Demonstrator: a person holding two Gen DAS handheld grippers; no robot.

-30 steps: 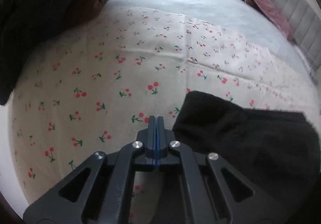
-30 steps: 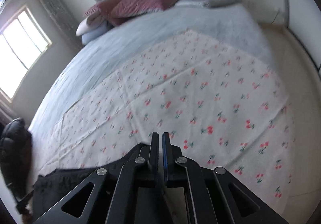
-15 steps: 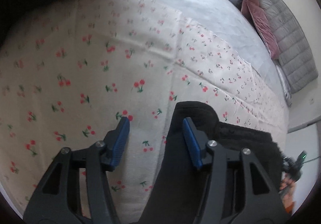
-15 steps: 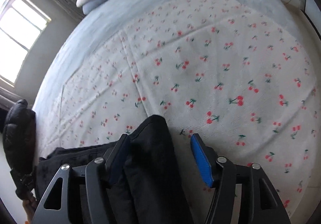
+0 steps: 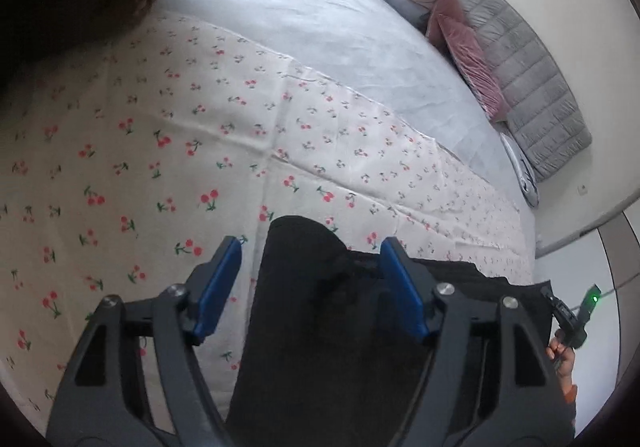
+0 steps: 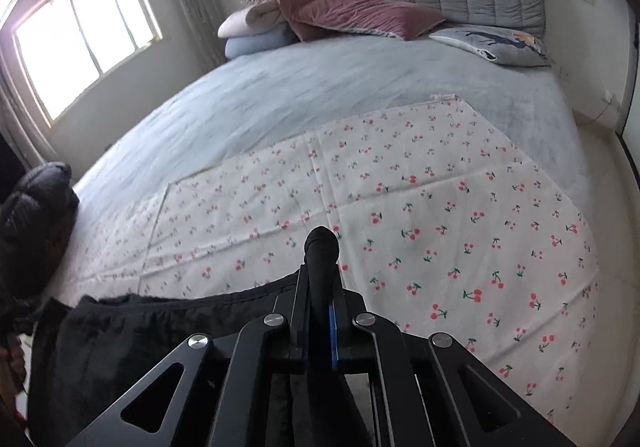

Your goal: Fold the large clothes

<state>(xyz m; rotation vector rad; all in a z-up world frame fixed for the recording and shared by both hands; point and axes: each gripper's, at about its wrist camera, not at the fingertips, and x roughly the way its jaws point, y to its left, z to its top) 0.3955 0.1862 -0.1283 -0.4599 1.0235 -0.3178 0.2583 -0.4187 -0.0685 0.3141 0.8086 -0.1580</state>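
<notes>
The garment is pinched tight by the right gripper; the left gripper is spread wide astride its corner, which should be seated deep before closing.

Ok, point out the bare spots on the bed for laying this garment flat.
Free: the cherry-print sheet ahead of the black knit garment, and the pale blue bedspread up to the pink velvet pillows. Crowded: the near-left edge, by the black puffer jacket.
</notes>
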